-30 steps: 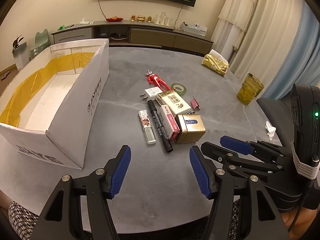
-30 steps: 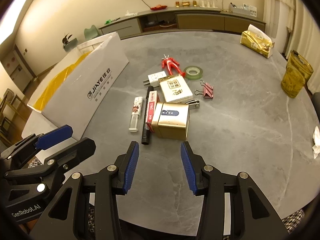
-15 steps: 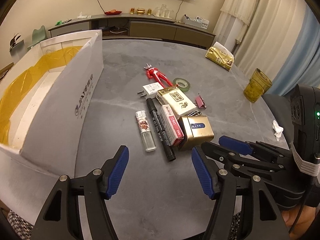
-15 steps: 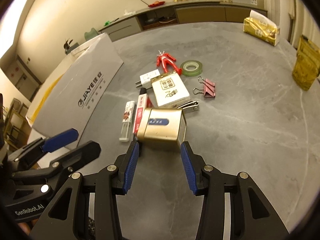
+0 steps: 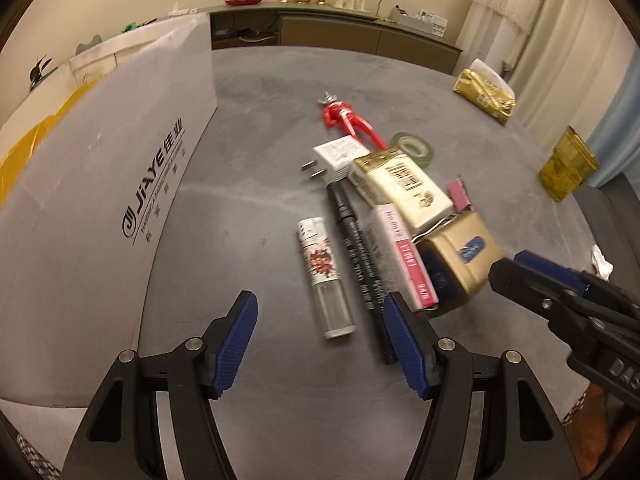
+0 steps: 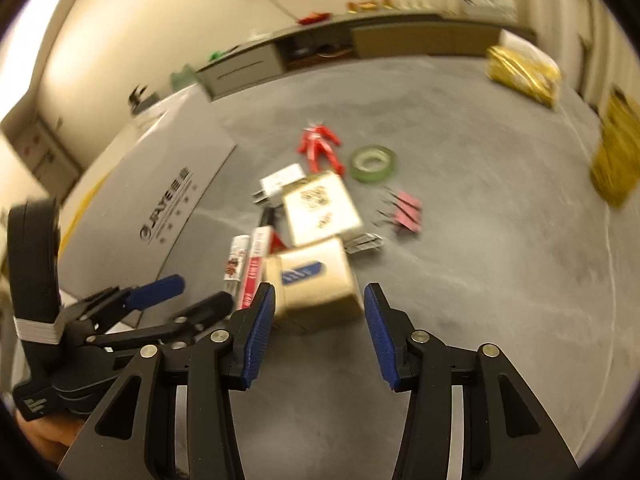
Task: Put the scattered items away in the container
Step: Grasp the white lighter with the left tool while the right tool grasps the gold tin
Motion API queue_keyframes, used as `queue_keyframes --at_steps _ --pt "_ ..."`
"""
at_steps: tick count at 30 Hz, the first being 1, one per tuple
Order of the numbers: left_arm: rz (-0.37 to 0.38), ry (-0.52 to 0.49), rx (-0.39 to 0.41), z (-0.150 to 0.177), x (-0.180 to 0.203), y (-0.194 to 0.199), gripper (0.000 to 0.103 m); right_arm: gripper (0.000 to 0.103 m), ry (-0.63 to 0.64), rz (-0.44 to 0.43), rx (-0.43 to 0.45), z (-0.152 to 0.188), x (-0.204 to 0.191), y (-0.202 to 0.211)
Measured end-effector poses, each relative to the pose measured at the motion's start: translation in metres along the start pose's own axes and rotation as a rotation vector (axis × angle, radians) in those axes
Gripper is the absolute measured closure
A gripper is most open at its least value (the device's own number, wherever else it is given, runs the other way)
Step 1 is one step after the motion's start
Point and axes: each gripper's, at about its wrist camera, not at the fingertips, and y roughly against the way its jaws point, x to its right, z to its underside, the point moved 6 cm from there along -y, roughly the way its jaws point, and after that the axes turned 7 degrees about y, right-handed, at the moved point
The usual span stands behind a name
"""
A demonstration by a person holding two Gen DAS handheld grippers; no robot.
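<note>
A gold tin (image 6: 316, 284) (image 5: 460, 256) lies at the near end of a pile of items on the grey table. My right gripper (image 6: 318, 332) is open, and its fingertips reach either side of the tin's near end. My left gripper (image 5: 322, 340) is open just short of a small clear bottle (image 5: 326, 276) and a black marker (image 5: 360, 256). Beyond lie a pink-and-white box (image 5: 404, 256), a cream box (image 5: 404, 188), a white plug (image 5: 336, 156), a red figure (image 5: 348, 120), a green tape roll (image 5: 412, 148) and pink clips (image 6: 404, 212). The white cardboard box (image 5: 100, 184) stands at the left.
A gold packet (image 5: 484, 92) and an amber glass jar (image 5: 568, 168) sit at the far right of the table (image 5: 260, 92). A crumpled tissue (image 5: 600, 260) lies near the right edge. A long sideboard (image 5: 360, 36) runs along the back wall.
Both grippers have moved forward toward the pile. The right gripper's fingertips now flank the gold tin; the left has closed in on the bottle and marker. The cardboard box looms nearer on the left.
</note>
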Motion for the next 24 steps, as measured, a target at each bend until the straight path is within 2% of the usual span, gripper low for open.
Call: queue_keyframes --at_steps 2,4,8,11,14,16,21,24 --pt "0.023 -0.003 0.007 -0.002 0.001 0.000 0.038 0.051 0.047 0.050 -0.005 -0.002 -0.004 -0.009" --pt "0.016 -0.014 0.011 -0.004 0.001 -0.002 0.037 0.048 0.049 0.060 0.021 -0.005 -0.002 -0.011" --pt "0.003 0.011 -0.020 -0.002 -0.010 -0.017 0.037 0.048 0.037 0.062 0.030 -0.006 0.010 -0.010" --pt "-0.034 0.001 0.010 -0.004 -0.016 -0.020 0.037 0.048 0.018 0.065 0.027 -0.006 0.019 -0.007" --pt "-0.030 -0.006 0.015 -0.007 -0.015 -0.022 0.037 0.048 0.013 0.051 0.020 -0.007 0.020 -0.008" --pt "-0.020 -0.032 0.019 -0.006 -0.009 -0.024 0.037 0.047 0.023 0.041 0.013 -0.008 0.016 -0.010" --pt "-0.056 -0.124 0.055 -0.005 0.003 -0.029 0.037 0.046 0.104 0.052 -0.015 -0.008 -0.003 -0.011" --pt "-0.047 -0.138 0.078 -0.006 0.002 -0.029 0.037 0.044 0.128 0.065 -0.038 -0.004 -0.012 -0.013"
